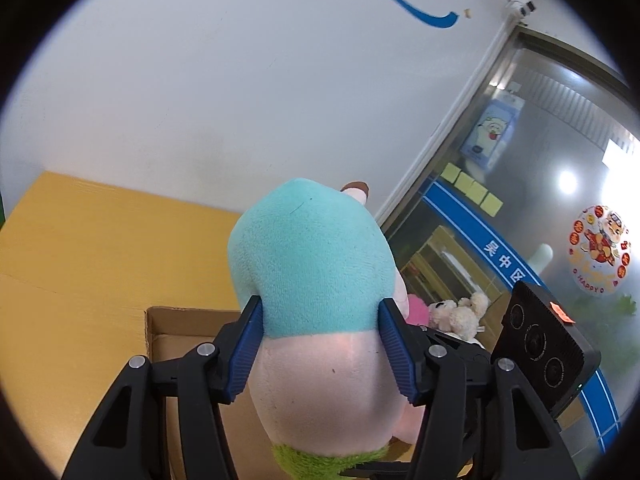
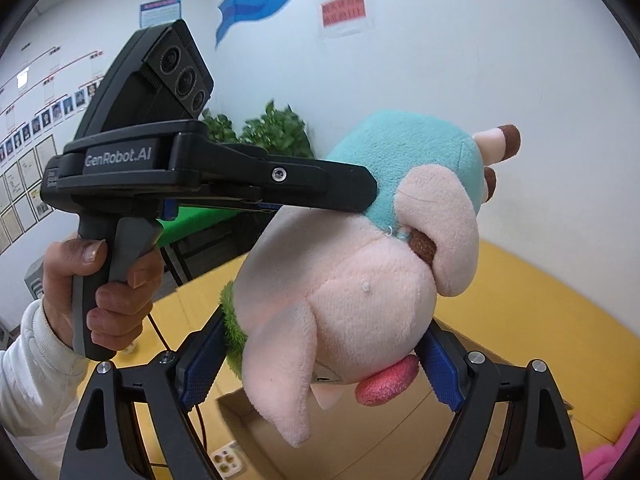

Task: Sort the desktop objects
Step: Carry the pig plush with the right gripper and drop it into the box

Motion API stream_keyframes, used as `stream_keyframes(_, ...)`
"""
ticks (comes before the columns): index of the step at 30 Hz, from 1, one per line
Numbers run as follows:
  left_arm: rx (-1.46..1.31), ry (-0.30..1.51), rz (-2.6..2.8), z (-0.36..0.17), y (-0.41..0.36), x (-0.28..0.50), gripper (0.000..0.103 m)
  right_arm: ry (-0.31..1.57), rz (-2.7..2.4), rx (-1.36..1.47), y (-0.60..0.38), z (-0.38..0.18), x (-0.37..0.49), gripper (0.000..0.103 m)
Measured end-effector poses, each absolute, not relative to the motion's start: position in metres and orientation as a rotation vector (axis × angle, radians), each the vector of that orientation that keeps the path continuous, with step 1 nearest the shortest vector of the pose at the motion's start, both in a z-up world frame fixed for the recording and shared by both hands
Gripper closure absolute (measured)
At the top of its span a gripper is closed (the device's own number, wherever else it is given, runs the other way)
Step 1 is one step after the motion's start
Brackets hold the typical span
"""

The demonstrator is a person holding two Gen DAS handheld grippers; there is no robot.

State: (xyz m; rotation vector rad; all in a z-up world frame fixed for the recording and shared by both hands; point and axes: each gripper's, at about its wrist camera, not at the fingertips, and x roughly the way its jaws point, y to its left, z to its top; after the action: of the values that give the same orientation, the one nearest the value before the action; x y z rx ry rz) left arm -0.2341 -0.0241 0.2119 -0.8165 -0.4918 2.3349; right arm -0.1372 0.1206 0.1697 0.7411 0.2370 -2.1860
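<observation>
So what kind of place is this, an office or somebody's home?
Probably an office: rows of framed certificates on the wall, a glass door with sticky notes, and a red notice.

left gripper point(image 1: 320, 344) – pads pressing both sides, clamping | right gripper point(image 2: 320, 364) – jaws spread wide, gripping | hand point(image 2: 96, 292) wrapping the left handle, white sleeve showing

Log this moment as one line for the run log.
plush pig airborne over cardboard box | left gripper clamps it | right gripper clamps it
</observation>
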Motion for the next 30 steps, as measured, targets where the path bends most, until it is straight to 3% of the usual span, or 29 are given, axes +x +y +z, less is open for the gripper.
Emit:
stream_keyframes(15,-1.297,-0.585,2.263,0.027,-0.024,-0.334,0.048,0.095,-2.013,1.142,0.117,-0.023,-0.215,0.018)
stream_keyframes(20,-1.437,-0.553,2.306,0.005,-0.024,-0.341,0.048,0.047,-1.96,1.205,0.124,-0.064,-0.208,0.018)
stream_keyframes(30,-1.499,-0.482,2.401,0.0,-0.032,-0.343,0.05,-0.01,-1.952,1.22,0.125,-0.091,-0.226,0.014)
